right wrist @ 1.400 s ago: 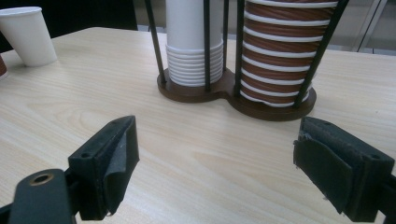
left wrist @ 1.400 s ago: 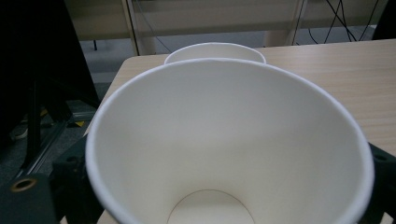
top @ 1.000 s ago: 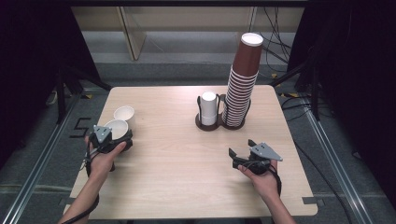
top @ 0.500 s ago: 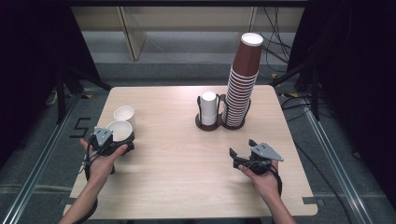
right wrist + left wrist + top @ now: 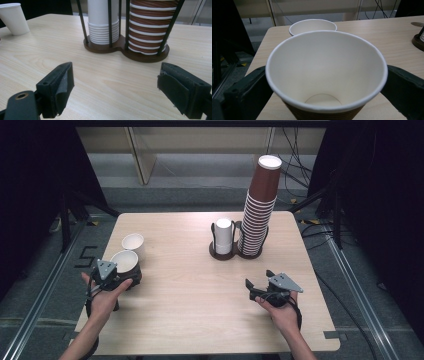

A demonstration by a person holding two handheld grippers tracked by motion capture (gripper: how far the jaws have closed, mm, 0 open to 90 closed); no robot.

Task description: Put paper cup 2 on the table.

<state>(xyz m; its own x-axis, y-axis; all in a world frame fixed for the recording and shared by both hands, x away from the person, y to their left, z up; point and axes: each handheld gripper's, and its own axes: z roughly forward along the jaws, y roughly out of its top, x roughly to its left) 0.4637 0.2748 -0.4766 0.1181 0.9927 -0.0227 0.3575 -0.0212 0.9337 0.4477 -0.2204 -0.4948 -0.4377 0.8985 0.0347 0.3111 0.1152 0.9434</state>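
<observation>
My left gripper (image 5: 122, 274) is shut on a brown paper cup (image 5: 125, 261) with a white inside, near the table's left edge. In the left gripper view both black jaws press the sides of this upright cup (image 5: 324, 62). Just behind it a white paper cup (image 5: 133, 241) stands on the table, and its rim (image 5: 313, 25) rises beyond the held cup. My right gripper (image 5: 257, 280) rests low at the front right, open, with bare wood between its jaws (image 5: 115, 85).
A dark double cup holder (image 5: 235, 253) stands at the back middle of the wooden table (image 5: 200, 315). It holds a short stack of white cups (image 5: 223, 235) and a tall, leaning stack of brown cups (image 5: 260, 205). The holder (image 5: 125, 51) faces my right gripper.
My left gripper and its cup have shifted slightly toward the near edge. The right gripper has kept still.
</observation>
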